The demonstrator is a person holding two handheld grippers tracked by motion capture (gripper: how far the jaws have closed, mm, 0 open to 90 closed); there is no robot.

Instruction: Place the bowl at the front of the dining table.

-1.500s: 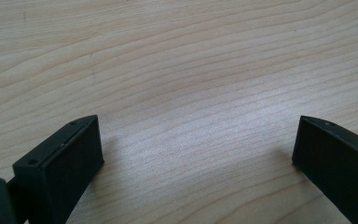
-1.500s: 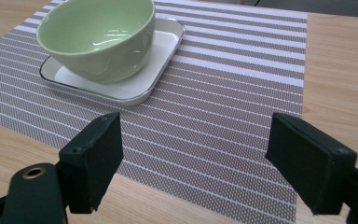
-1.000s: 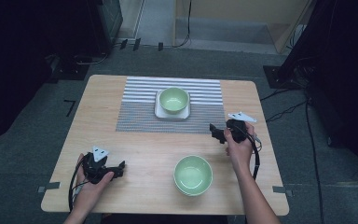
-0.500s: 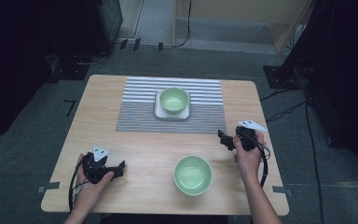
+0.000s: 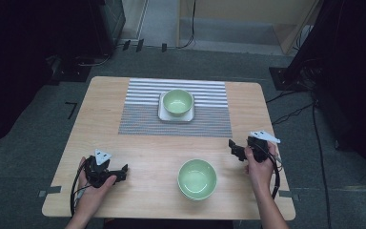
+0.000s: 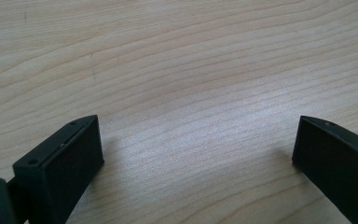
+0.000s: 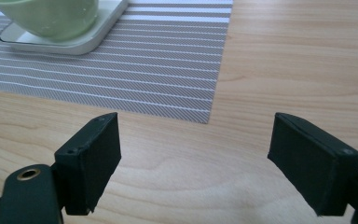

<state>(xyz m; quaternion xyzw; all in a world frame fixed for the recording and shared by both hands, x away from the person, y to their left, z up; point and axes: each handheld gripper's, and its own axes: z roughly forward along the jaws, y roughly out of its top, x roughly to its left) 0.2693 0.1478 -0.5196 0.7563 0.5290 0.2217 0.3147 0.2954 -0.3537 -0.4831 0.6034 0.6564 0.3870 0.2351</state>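
Observation:
A pale green bowl (image 5: 178,101) sits on a white square plate (image 5: 162,113) on the striped placemat (image 5: 143,112). A second green bowl (image 5: 197,178) rests on bare wood near the front edge. My right gripper (image 5: 232,146) is held low at the right side of the table, to the right of and just beyond the front bowl. It is open and holds nothing (image 7: 193,163). In its own view the plated bowl (image 7: 51,18) sits far left. My left gripper (image 5: 122,171) rests at the front left, open and holding nothing (image 6: 193,149) over bare wood.
The wooden table (image 5: 109,90) stands on grey carpet. Dark equipment and cables lie on the floor behind and to the right. A strip of bare wood runs between the placemat's near edge (image 7: 168,112) and the front bowl.
My right gripper has drawn back from the placemat's right corner toward the front right of the table. The left gripper and both bowls have stayed put.

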